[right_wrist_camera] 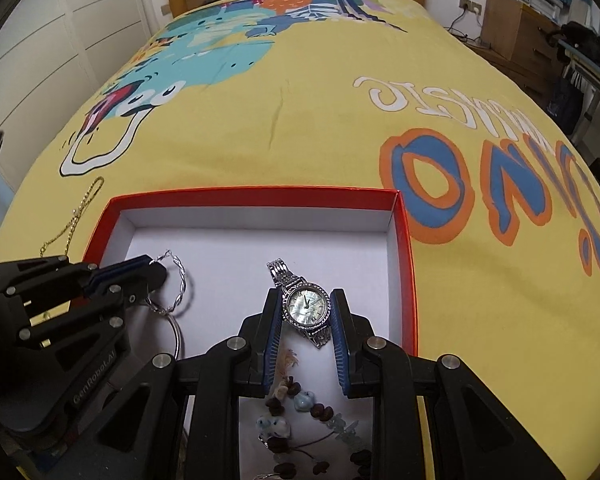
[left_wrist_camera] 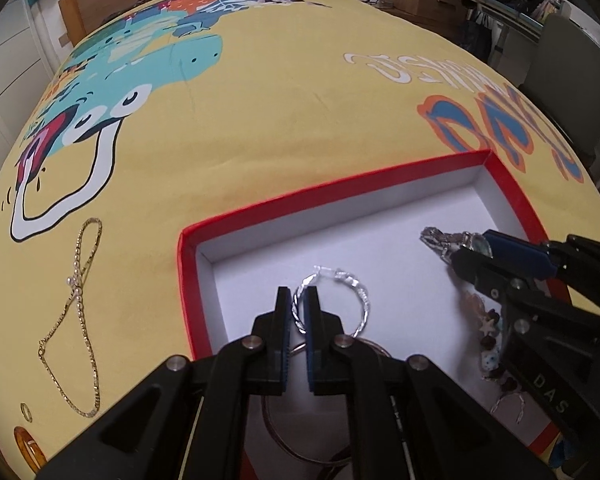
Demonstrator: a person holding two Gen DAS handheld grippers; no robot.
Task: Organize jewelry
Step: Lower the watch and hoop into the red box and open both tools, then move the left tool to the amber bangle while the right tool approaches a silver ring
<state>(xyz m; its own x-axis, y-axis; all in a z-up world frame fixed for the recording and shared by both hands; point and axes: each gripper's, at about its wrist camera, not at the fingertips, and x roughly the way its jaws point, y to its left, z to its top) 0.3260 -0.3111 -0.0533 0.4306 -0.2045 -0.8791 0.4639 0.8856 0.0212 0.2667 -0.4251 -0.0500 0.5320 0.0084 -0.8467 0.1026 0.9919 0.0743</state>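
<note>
Spread over the bed, a yellow cartoon-print cover (right_wrist_camera: 300, 140) carries our red-rimmed, white-lined cardboard box (right_wrist_camera: 256, 196). Our left gripper (left_wrist_camera: 299, 300), jaws nearly closed, pinches a twisted silver hoop earring (left_wrist_camera: 360, 296) above the box floor. Our right gripper (right_wrist_camera: 306, 310) clamps a silver mother-of-pearl wristwatch (right_wrist_camera: 306, 306). A gold chain necklace (left_wrist_camera: 80, 300) lies outside, left of the box.

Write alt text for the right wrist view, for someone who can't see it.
The right gripper grips a silver watch over a red-rimmed box on a yellow bedspread. Beside it, the left gripper holds a silver hoop earring; a beaded bracelet lies below.
</note>
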